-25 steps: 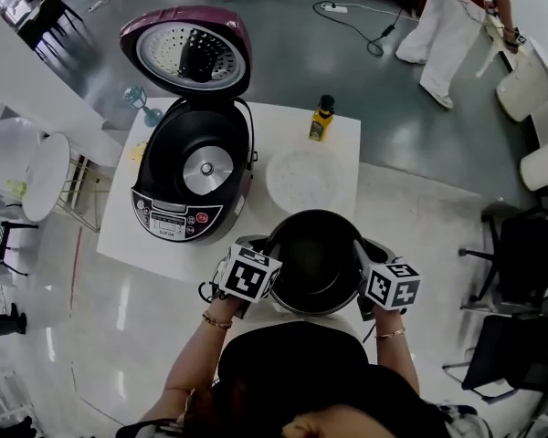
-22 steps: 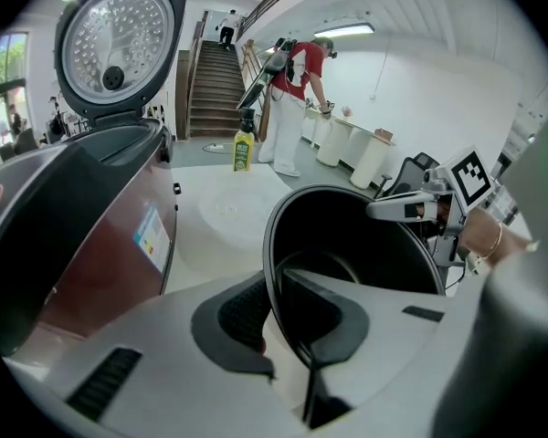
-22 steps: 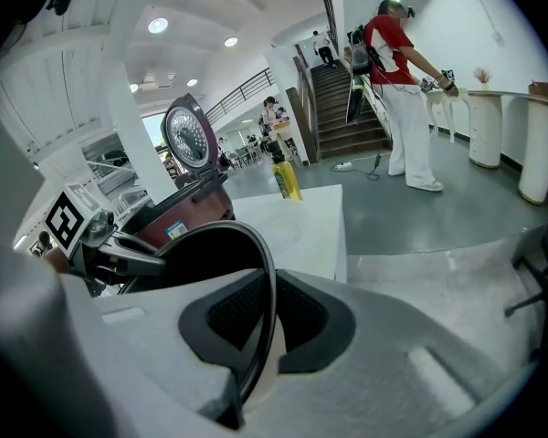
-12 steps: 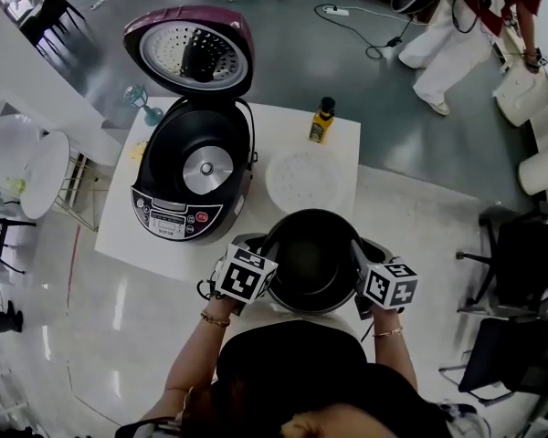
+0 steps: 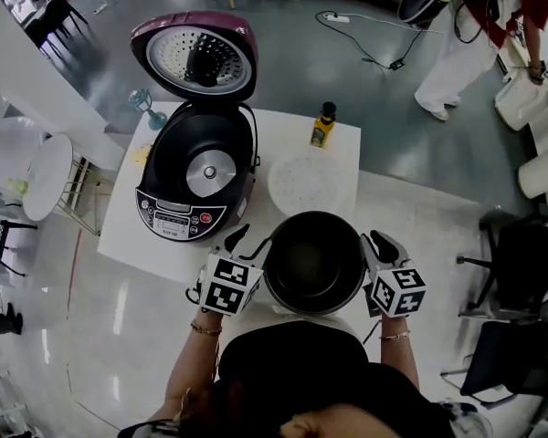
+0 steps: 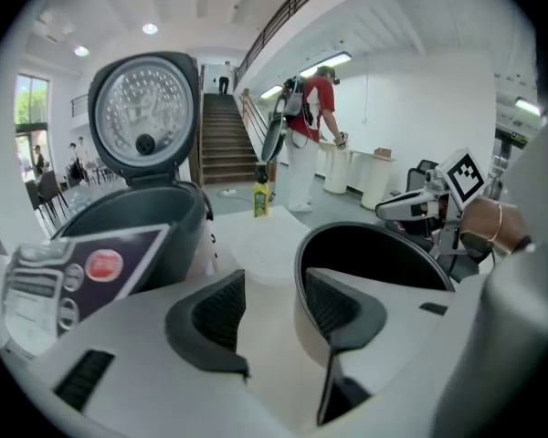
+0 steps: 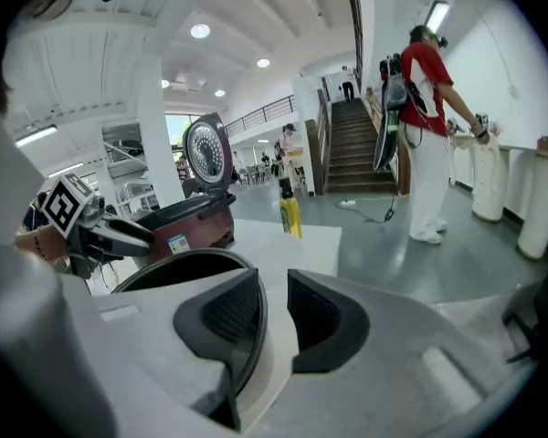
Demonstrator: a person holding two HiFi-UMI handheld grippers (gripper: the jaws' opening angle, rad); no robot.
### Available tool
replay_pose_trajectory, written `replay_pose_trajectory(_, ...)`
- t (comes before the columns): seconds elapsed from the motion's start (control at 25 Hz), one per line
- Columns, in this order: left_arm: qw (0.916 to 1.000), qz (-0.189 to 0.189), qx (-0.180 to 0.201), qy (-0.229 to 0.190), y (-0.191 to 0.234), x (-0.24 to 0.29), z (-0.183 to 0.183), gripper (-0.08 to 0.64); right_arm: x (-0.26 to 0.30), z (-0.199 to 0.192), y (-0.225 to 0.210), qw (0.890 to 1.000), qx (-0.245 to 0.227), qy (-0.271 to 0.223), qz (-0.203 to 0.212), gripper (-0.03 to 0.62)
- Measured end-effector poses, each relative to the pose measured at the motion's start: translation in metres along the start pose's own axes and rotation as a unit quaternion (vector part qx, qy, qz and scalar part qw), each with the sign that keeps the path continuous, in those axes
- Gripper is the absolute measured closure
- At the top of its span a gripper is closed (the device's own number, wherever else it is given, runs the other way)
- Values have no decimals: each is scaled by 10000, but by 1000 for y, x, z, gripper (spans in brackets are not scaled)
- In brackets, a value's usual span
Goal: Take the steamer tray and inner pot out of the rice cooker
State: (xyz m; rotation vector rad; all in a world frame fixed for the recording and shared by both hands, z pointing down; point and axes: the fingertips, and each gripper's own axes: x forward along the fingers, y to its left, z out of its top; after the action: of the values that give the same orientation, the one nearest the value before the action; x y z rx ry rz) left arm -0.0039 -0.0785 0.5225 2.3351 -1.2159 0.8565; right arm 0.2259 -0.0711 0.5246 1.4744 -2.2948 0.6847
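Observation:
The black inner pot (image 5: 315, 261) stands on the white table (image 5: 119, 235) at its front edge, out of the rice cooker (image 5: 201, 167), whose lid is up. The white steamer tray (image 5: 306, 181) lies on the table behind the pot. My left gripper (image 5: 247, 242) hovers by the pot's left rim and my right gripper (image 5: 375, 241) by its right rim. Both have just been opening. In the left gripper view, the left gripper (image 6: 274, 308) is open beside the pot (image 6: 384, 254). In the right gripper view, the pot's rim (image 7: 164, 272) passes under the right gripper (image 7: 274, 316), whose pads are clear of it.
A yellow bottle (image 5: 321, 124) stands at the table's back edge and a blue-green glass (image 5: 144, 106) behind the cooker. A person in red and white (image 5: 466, 26) works at the far right. Dark chairs (image 5: 521, 263) stand to my right, a round white table (image 5: 41, 176) to my left.
Both grippers have let go of the pot's rim, opened and risen slightly. The pot stays on the table's front edge. The person at the back has shifted.

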Motion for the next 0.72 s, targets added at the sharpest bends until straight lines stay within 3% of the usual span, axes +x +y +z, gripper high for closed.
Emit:
replay_pose_trajectory(0.12,9980,156,11,-615,8,-25,25,353,-20,31,5,9979,-149,-623,59,509)
replay_pose_trajectory(0.24,9905,302,83,-1336,13,-50,54,359,-41,63,12,9905,-374,-1323,24,511)
replay_pose_trajectory(0.44,9694,212,-17,-2445,1,-84,95,487,-73,106,30,9712,-932,-2192,-47,532)
replay_pose_trajectory(0.56,9609,64,-20,-2767,-10,-94,106,528,-85,117,37,9641,-1008,-2456,-45,543)
replay_pose_trajectory(0.72,9568,-79,-97,-2904,-16,-101,109,552,-94,119,38,9600,-964,-2626,-115,577)
